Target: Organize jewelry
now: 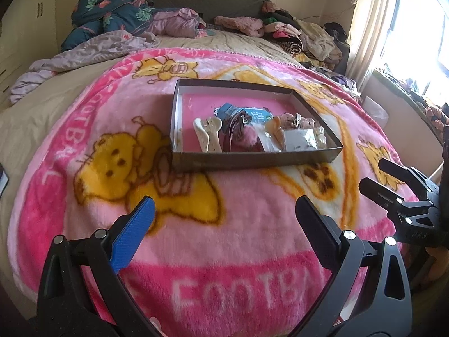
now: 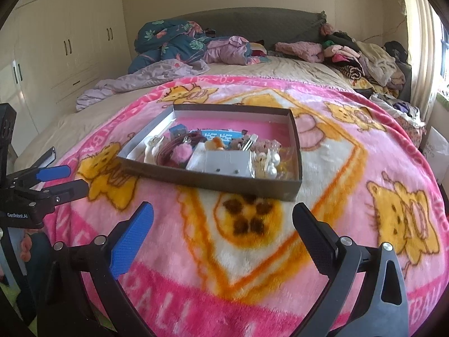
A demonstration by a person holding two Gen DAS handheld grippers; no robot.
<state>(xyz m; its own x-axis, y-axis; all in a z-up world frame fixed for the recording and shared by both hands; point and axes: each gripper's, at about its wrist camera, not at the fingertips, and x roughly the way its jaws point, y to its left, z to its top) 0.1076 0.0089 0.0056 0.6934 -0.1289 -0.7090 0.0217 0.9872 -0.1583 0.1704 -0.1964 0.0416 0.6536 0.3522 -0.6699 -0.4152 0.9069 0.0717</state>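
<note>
A shallow dark cardboard box point(image 1: 252, 163) point(image 2: 213, 181) with a pink floor lies on the pink blanket. It holds a jumble: a cream hair claw point(image 1: 208, 134), a pink pom-pom point(image 1: 247, 137) point(image 2: 180, 151), clear packets point(image 1: 299, 140) point(image 2: 224, 163), pearl pieces point(image 2: 273, 165), a blue card point(image 1: 252, 113) point(image 2: 221, 134). My left gripper point(image 1: 224, 210) hovers open over the blanket in front of the box, nothing between its fingers. My right gripper point(image 2: 223, 213) is open too, just short of the box's near wall. In the left wrist view the right gripper point(image 1: 373, 175) shows at the right edge; in the right wrist view the left gripper point(image 2: 68, 178) shows at the left edge.
The pink cartoon blanket point(image 1: 196, 238) point(image 2: 350, 196) covers a bed. Rumpled quilts point(image 1: 112, 14) and piled clothes point(image 1: 308, 33) lie at the headboard end. Cream wardrobes point(image 2: 56, 42) stand on the left, a curtained window point(image 1: 415, 28) on the right.
</note>
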